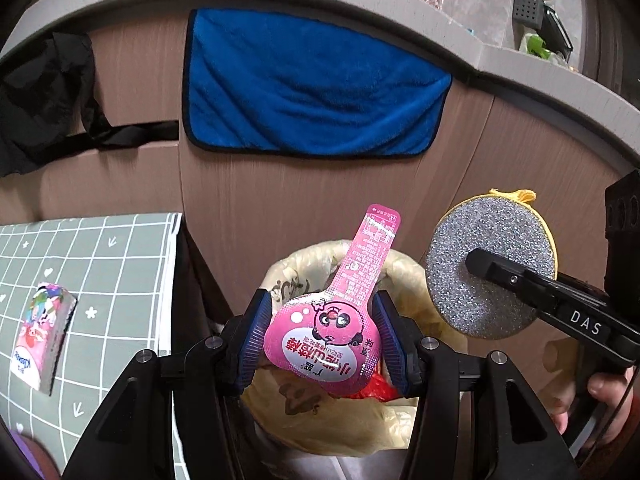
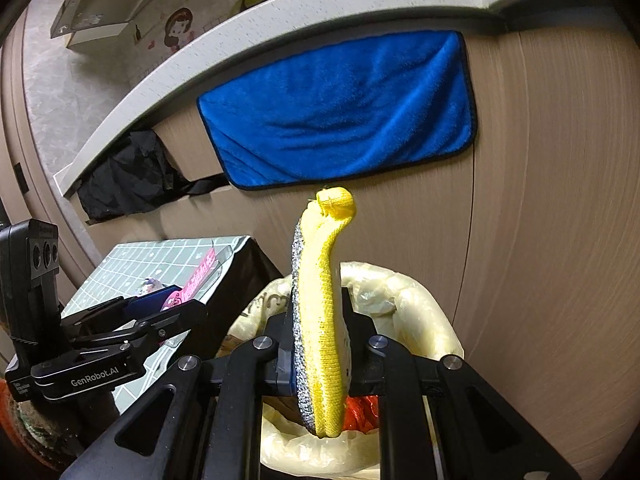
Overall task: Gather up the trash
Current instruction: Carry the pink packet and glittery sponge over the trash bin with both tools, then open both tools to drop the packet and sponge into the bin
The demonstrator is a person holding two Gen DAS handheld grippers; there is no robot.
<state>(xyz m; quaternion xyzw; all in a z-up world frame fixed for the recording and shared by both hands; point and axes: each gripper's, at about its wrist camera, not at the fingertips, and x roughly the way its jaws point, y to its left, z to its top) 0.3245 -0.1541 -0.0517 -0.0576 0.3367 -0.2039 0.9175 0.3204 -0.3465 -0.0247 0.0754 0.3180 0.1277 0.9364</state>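
At frame centre, our left gripper (image 1: 322,336) pinches the pink wrapper (image 1: 332,328) and our right gripper (image 2: 320,344) pinches the round scouring pad (image 2: 320,320), both above the lined bin (image 1: 320,412).

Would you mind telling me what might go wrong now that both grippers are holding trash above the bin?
1. The pink wrapper has a long tab reaching past the left gripper; on release it may catch the bag-lined bin at its rim.
2. The round scrubber in the right gripper sits near the bin's right edge in the left wrist view and could drop outside.
3. The grippers are close together and might collide.
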